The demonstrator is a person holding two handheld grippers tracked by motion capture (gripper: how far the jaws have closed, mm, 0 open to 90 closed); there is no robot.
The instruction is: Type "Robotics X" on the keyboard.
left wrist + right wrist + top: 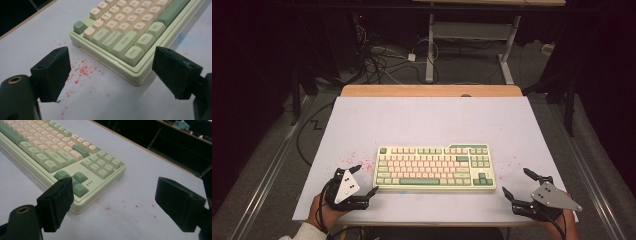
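A pale green keyboard (434, 167) with cream and green keys lies flat in the middle of the white table top (427, 120). My left gripper (366, 180) is open just off the keyboard's near left corner (136, 75), jaws wide apart with nothing between them. My right gripper (517, 183) is open to the right of the keyboard's near right corner (80, 208), also with nothing held. In the left gripper view the Ctrl and Shift keys (125, 41) face me. The arrow keys (77, 182) sit close in the right gripper view.
Red specks (354, 161) stain the table left of the keyboard, and a few (136, 206) lie to its right. The table's wooden far edge (432, 90) borders a floor with cables (382, 60) and a desk frame (472, 45).
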